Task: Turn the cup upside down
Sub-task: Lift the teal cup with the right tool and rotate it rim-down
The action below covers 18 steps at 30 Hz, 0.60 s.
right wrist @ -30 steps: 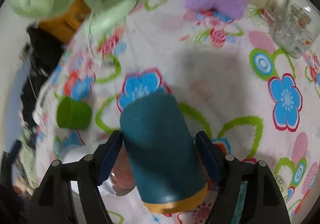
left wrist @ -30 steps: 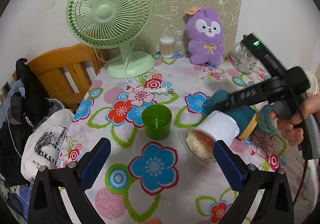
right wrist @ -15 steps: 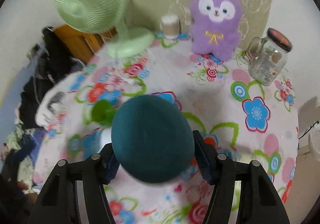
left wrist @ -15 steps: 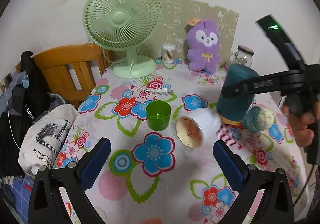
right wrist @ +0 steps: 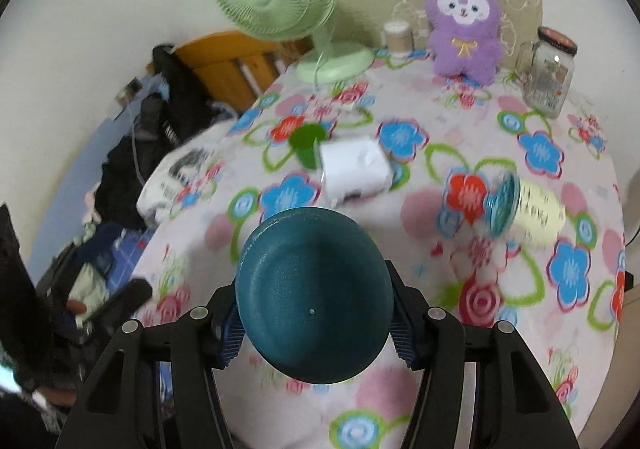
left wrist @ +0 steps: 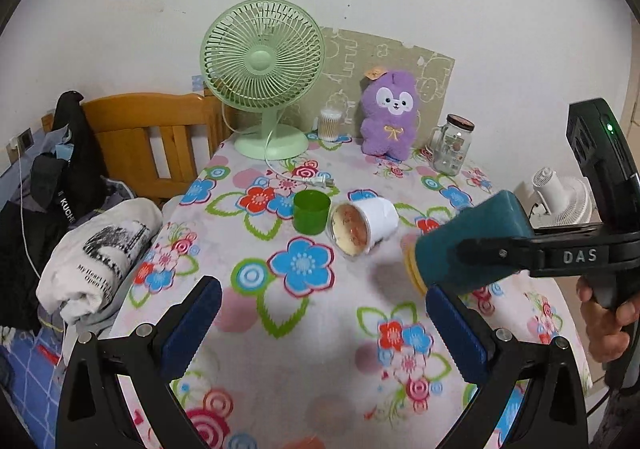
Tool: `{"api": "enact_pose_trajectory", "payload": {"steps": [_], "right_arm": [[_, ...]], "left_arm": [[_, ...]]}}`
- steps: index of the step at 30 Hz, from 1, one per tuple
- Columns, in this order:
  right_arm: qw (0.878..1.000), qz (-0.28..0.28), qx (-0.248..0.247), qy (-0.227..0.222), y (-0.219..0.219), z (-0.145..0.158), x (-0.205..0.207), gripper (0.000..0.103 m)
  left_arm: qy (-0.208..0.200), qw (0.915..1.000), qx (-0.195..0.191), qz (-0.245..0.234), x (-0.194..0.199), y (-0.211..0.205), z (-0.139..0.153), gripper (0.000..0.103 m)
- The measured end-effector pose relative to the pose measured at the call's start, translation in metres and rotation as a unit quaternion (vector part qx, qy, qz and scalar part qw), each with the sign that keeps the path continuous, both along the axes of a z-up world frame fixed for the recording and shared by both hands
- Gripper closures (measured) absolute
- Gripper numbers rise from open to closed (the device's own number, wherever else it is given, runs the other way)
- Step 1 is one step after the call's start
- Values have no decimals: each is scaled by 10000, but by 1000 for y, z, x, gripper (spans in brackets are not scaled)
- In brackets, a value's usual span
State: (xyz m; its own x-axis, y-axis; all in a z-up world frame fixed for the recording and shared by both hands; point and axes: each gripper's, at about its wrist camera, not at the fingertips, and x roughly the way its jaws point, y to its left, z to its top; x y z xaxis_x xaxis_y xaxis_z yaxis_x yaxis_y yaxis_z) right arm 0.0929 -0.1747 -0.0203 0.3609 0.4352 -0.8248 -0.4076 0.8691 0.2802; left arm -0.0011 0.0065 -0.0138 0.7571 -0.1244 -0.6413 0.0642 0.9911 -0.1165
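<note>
My right gripper (right wrist: 314, 325) is shut on a dark teal cup (right wrist: 314, 303) with a yellow rim. It holds the cup above the flowered table, bottom toward the right wrist camera. In the left wrist view the teal cup (left wrist: 464, 249) lies tilted on its side in the air, yellow rim down-left, held by the right gripper (left wrist: 468, 261). My left gripper (left wrist: 320, 313) is open and empty, low over the table's near part.
A green cup (left wrist: 311, 212) stands upright beside a white cup (left wrist: 364, 223) lying on its side. A pale yellow cup (right wrist: 528, 211) lies at right. A green fan (left wrist: 262, 69), purple plush (left wrist: 390, 113) and glass jar (left wrist: 450, 149) stand at the back. A wooden chair (left wrist: 148, 141) with clothes is left.
The right gripper has lifted the teal cup and carried it toward the near right side, turning it. The left gripper has drawn back and up from the table.
</note>
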Motion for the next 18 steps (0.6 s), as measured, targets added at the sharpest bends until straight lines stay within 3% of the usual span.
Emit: {"api": "enact_pose_trajectory", "payload": {"steps": [8,11,14,18], "right_arm": [[9917,857,-310,910,0,-27,-51,41],[9831,1208,-132,1368,6,-44,-60,41],[9749,1455,-45,1684,18,-62,-60,41],[9742,1409,102,1763,25,-77,-32,38]], "left_arm": [[167,9998,-14,72,-28,10,-13,0],[210,9998,-28,64,-32,10,-16,0],[200,9998,11,48,-33,8,-14,0],[185,9998,32,47,-35,8,-13,0]]}}
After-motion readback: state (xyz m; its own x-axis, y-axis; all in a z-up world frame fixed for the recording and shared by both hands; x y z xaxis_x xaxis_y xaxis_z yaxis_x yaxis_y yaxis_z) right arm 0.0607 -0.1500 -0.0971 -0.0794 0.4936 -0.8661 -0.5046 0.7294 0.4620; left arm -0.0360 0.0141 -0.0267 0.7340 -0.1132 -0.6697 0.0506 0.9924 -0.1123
